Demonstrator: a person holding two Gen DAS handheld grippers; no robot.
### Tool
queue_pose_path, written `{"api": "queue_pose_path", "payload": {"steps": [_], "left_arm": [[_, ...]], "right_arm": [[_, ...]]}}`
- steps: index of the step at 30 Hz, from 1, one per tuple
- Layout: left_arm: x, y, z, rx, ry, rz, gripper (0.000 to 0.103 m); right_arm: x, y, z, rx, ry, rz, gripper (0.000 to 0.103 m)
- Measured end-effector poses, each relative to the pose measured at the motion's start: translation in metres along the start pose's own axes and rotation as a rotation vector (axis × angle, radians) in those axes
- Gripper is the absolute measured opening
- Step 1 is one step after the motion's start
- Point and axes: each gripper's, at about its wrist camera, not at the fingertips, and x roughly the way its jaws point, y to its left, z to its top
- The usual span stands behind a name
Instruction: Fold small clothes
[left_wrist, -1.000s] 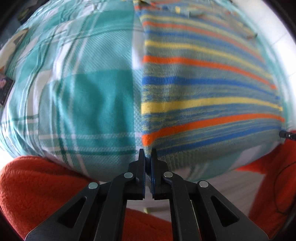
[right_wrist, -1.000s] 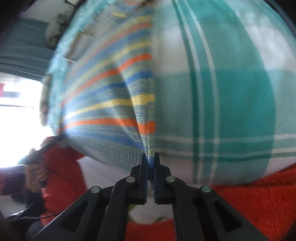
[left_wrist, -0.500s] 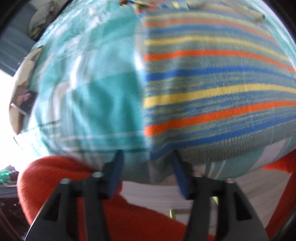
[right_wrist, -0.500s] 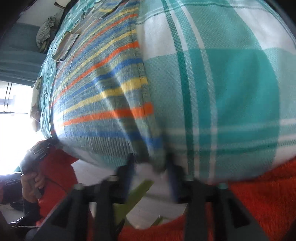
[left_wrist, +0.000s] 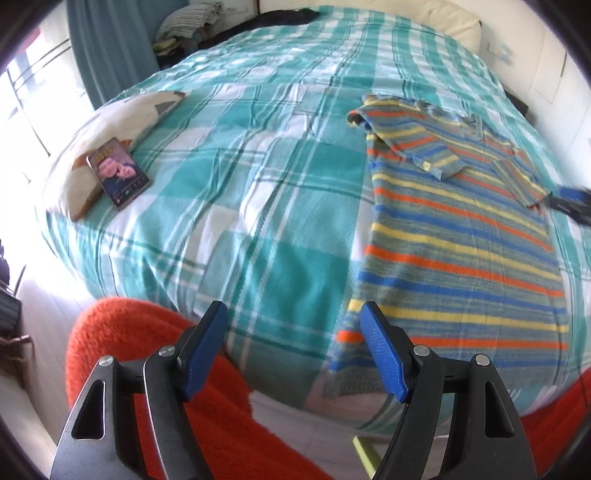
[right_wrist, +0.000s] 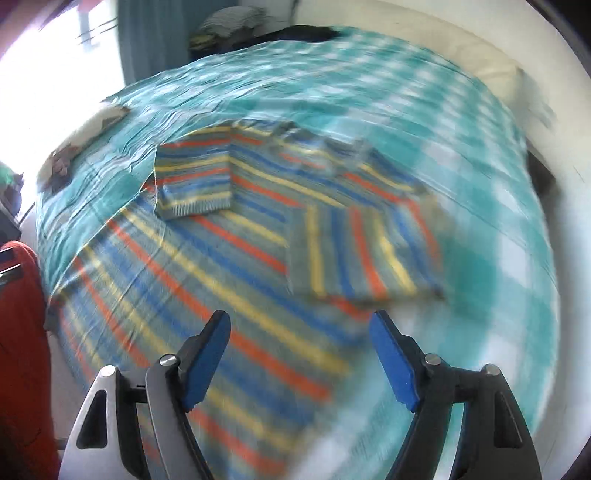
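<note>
Striped shirt (left_wrist: 454, 236) flat on bed (left_wrist: 258, 177), sleeves folded in. Left claw (left_wrist: 293, 332) and right claw (right_wrist: 301, 341) both wide, empty. Knit looks light, limp; best pinched at hem corners.

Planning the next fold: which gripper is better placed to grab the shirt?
Probably the right gripper: open, directly over the striped shirt. The left gripper, also open, sits mostly over the bedspread at the shirt's edge.

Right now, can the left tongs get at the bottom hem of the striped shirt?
Probably yes: the left tongs are open, and the striped shirt lies flat, its hem by the right pad with nothing between.
</note>
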Motion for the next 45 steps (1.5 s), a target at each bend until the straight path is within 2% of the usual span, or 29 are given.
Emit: {"api": "queue_pose_path", "payload": {"steps": [3,5,6,7,8,12,14,16,19,21,23,25,26,27,28,29,30,31,32,33,36,37,39,42,44,45], "left_arm": [[0.006,0.011,-0.007,0.008,0.035,0.013,0.076],[0.010,0.014,-0.011,0.010,0.058,0.029,0.076],[0.012,0.016,-0.011,-0.003,0.067,0.027,0.076],[0.012,0.019,-0.010,-0.018,0.069,0.017,0.076],[0.014,0.020,-0.010,-0.029,0.066,0.009,0.076],[0.019,0.018,-0.009,-0.038,0.063,0.005,0.076],[0.020,0.016,-0.008,-0.039,0.066,-0.001,0.076],[0.022,0.014,-0.006,-0.041,0.070,-0.007,0.076],[0.028,0.010,-0.003,-0.047,0.097,-0.022,0.076],[0.031,0.008,-0.002,-0.061,0.112,-0.038,0.076],[0.031,0.006,-0.002,-0.070,0.117,-0.044,0.076],[0.028,0.005,-0.004,-0.067,0.114,-0.034,0.076],[0.027,0.005,-0.005,-0.065,0.111,-0.029,0.076],[0.025,0.005,-0.006,-0.062,0.110,-0.023,0.076],[0.026,0.005,-0.007,-0.062,0.111,-0.019,0.076],[0.026,0.005,-0.007,-0.063,0.115,-0.016,0.076],[0.028,0.005,-0.008,-0.065,0.120,-0.013,0.076],[0.029,0.005,-0.008,-0.064,0.125,-0.010,0.076],[0.030,0.005,-0.008,-0.062,0.127,-0.006,0.076],[0.030,0.005,-0.008,-0.059,0.126,-0.003,0.076],[0.030,0.005,-0.010,-0.052,0.119,0.008,0.076],[0.032,0.005,-0.010,-0.049,0.122,0.011,0.076],[0.034,0.004,-0.010,-0.038,0.135,0.018,0.076],[0.029,0.000,-0.004,0.003,0.116,0.029,0.076],[0.017,-0.006,0.008,0.064,0.054,0.038,0.076],[0.008,-0.012,0.020,0.102,0.005,0.022,0.076]], "right_arm": [[0.057,0.006,0.020,-0.011,0.006,-0.009,0.075],[0.090,-0.005,0.022,0.050,0.027,-0.010,0.061],[0.096,-0.013,0.023,0.102,0.035,0.011,0.042],[0.095,-0.029,0.020,0.189,0.014,0.040,0.013],[0.084,-0.049,0.016,0.275,-0.021,0.063,0.002],[0.019,-0.135,-0.023,0.488,-0.150,0.036,0.003],[-0.021,-0.197,-0.067,0.659,-0.208,-0.003,0.003],[-0.048,-0.247,-0.115,0.832,-0.231,-0.050,0.003],[-0.056,-0.285,-0.175,0.964,-0.184,-0.115,0.003],[-0.045,-0.294,-0.205,1.031,-0.170,-0.066,0.003],[-0.037,-0.295,-0.220,1.077,-0.194,-0.006,0.003],[-0.032,-0.297,-0.230,1.143,-0.251,0.053,0.012],[-0.028,-0.296,-0.233,1.182,-0.271,0.085,0.020],[-0.025,-0.297,-0.237,1.225,-0.309,0.144,0.038],[-0.021,-0.296,-0.238,1.245,-0.344,0.185,0.046],[-0.022,-0.296,-0.238,1.250,-0.368,0.199,0.046],[-0.018,-0.294,-0.232,1.238,-0.357,0.192,0.033],[-0.016,-0.293,-0.226,1.204,-0.306,0.171,0.006],[-0.014,-0.293,-0.220,1.159,-0.230,0.108,0.004],[-0.016,-0.291,-0.215,1.135,-0.207,0.074,0.003],[-0.035,-0.300,-0.207,1.053,-0.163,-0.130,0.003],[-0.032,-0.302,-0.209,1.032,-0.133,-0.174,0.002],[-0.019,-0.300,-0.210,0.998,-0.081,-0.200,0.002],[-0.013,-0.289,-0.199,0.933,-0.079,-0.276,0.004],[-0.016,-0.289,-0.195,0.931,-0.113,-0.254,0.023],[-0.019,-0.290,-0.197,0.937,-0.128,-0.220,0.048]]}}
